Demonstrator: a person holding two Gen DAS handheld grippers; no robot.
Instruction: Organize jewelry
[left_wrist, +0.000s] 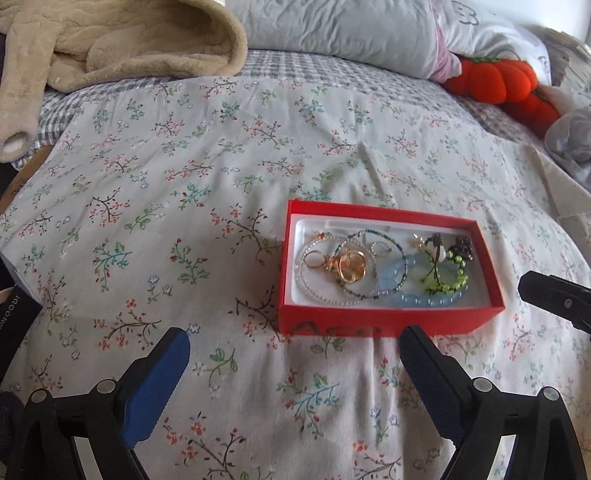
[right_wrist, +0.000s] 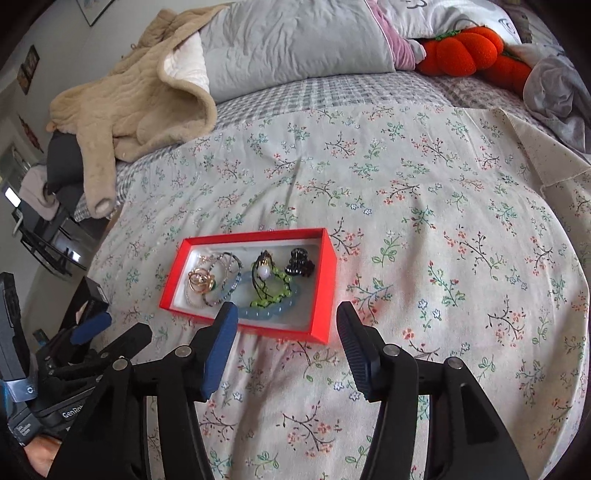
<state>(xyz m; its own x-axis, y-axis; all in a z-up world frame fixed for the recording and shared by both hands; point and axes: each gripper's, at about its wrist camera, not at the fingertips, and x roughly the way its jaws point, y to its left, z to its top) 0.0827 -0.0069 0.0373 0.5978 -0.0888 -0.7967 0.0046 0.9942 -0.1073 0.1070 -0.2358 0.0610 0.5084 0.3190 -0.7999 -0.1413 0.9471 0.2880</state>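
Box on bed, ahead of both grippers, jewelry inside. Left gripper just before box's near wall; right gripper at its near corner. Pillow far behind.

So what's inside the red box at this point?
The red box holds a tangled pile: a gold ring cluster, clear beaded strand, blue bead bracelet, green bead bracelet and dark beaded piece. Whatever lies beneath the overlapping strands is hidden.

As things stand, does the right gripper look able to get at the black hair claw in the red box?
Probably yes: the right gripper is open and empty, the red box has no lid, and the black hair claw lies uncovered.
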